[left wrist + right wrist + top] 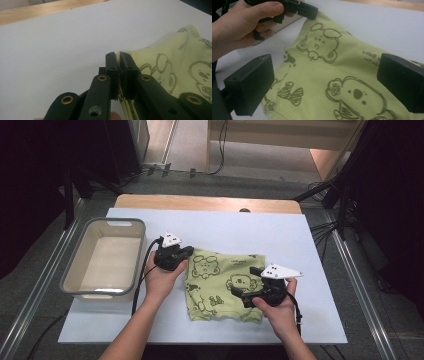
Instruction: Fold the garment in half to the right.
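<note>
Green cloth (pixel 222 285) printed with cartoon bears lies crumpled at the middle of the white table (pixel 280 235), a little below centre in the high view. The left gripper (pixel 186 251) sits at the cloth's upper left corner, and in the left gripper view its jaws are pinched narrow on the cloth's edge, the fabric running between them. The right gripper (pixel 245 282) is at the cloth's lower right in the high view; in its own view the two black jaws stand wide apart above the cloth with nothing pressed between them. A grey tub (pixel 105 257) stands at the left of the table, apart from the cloth.
</note>
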The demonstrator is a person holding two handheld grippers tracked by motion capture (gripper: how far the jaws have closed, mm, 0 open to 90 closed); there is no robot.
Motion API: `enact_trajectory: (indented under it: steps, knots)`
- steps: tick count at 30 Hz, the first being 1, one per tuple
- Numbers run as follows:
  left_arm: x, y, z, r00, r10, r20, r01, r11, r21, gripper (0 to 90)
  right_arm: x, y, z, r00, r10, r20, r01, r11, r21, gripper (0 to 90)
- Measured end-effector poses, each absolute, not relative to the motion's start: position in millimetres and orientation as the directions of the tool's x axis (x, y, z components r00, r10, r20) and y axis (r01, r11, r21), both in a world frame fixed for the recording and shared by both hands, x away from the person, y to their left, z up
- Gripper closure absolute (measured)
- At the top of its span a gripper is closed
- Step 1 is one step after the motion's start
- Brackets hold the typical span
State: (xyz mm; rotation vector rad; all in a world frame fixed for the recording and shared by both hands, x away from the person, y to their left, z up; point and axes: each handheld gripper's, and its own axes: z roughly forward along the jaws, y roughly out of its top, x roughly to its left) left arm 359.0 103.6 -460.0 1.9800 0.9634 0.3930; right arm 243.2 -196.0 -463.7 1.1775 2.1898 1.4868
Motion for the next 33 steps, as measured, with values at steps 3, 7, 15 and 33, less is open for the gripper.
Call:
enact_trajectory:
  steps: [3,7,15,33]
  knots:
    - [359,104,-459,0.653,0.752,-0.088,0.477,-0.318,0.819,85.3,239,-186,-465,-0.659,0.713,0.238,0.479,0.155,0.864,0.1]
    - [359,104,-459,0.653,0.752,-0.095,0.48,-0.313,0.82,85.3,232,-172,-465,-0.687,0.687,0.236,0.473,0.176,0.864,0.3]
    - [361,103,-461,0.646,0.757,-0.101,0.486,-0.305,0.819,85.2,220,-142,-470,-0.716,0.66,0.229,0.463,0.203,0.863,13.3]
    - [362,103,-461,0.645,0.758,-0.097,0.49,-0.312,0.814,85.1,210,-80,-494,-0.74,0.651,0.17,0.475,0.325,0.818,40.6]
